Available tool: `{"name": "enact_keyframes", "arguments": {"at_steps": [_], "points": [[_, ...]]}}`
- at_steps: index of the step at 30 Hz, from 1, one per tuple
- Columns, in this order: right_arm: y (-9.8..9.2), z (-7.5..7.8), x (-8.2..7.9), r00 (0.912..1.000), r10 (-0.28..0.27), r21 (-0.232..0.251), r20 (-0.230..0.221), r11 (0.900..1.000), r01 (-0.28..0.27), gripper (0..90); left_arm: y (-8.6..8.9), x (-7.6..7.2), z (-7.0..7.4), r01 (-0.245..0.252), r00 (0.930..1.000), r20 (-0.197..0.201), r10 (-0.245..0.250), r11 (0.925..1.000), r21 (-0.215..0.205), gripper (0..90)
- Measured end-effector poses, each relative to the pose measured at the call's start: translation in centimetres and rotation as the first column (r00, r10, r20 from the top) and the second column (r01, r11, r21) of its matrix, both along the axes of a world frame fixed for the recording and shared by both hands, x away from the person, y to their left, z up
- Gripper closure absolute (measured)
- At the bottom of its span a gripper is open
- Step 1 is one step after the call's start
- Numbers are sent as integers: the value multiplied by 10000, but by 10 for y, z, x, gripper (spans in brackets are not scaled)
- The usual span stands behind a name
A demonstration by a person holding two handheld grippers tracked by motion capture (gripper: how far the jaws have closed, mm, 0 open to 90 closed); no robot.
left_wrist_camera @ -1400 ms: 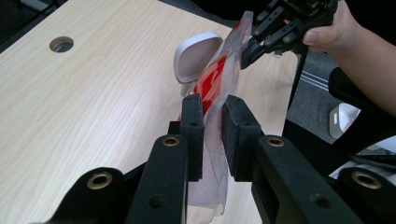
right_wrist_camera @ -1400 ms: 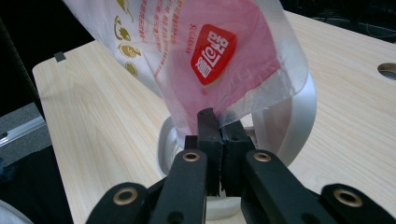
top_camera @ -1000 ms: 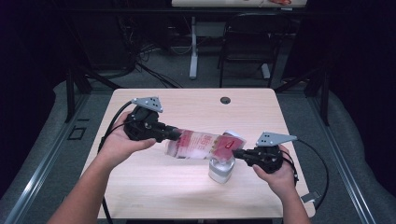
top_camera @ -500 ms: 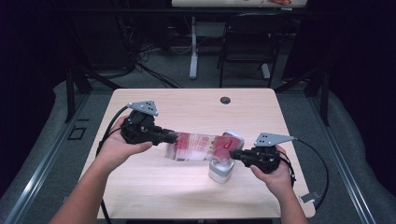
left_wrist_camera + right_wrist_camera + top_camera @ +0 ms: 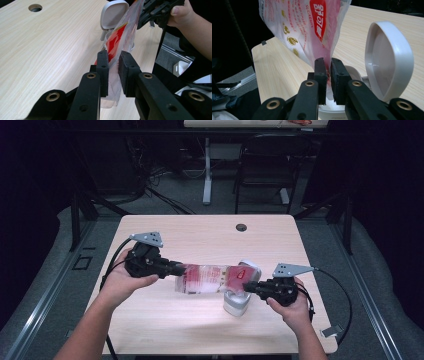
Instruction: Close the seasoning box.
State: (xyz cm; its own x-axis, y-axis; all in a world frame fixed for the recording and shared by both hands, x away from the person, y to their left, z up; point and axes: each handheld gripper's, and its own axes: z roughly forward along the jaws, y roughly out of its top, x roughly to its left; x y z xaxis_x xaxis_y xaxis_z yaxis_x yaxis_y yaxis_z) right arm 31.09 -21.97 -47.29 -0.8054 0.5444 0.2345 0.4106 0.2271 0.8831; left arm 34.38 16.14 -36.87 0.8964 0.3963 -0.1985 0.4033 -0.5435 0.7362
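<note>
A clear plastic bag (image 5: 205, 277) with red print hangs stretched between my two grippers above the wooden table (image 5: 200, 232). My left gripper (image 5: 181, 269) is shut on the bag's left end (image 5: 117, 42), which is bunched between its pads (image 5: 103, 65). My right gripper (image 5: 246, 287) pinches the other end (image 5: 312, 25); its jaws have just been opening a little, with the bag's edge still between them. Right under that end stands a white container (image 5: 236, 304) with its flip lid (image 5: 387, 60) raised.
A round cable hole (image 5: 241, 227) sits near the table's far edge. Behind the table are a chair (image 5: 262, 175) and a desk leg (image 5: 207, 175). Cables trail from both grippers over the table's sides.
My left hand has sunk a little toward the table, and the bag's left end has come down with it. The right hand has stayed over the white container.
</note>
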Motion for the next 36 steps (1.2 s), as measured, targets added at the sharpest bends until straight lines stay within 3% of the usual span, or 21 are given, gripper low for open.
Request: {"name": "enact_keyframes", "arguments": {"at_steps": [17,36], "points": [[4,5,-3,9995,224,-145,238,9997,-220,897,10,-2,-13,-151,9998,-135,149,9998,-129,785],[13,18,-4,9974,283,-1047,662,9943,-213,900,21,-2,-28,-294,9994,-166,289,9991,-303,777]]}}
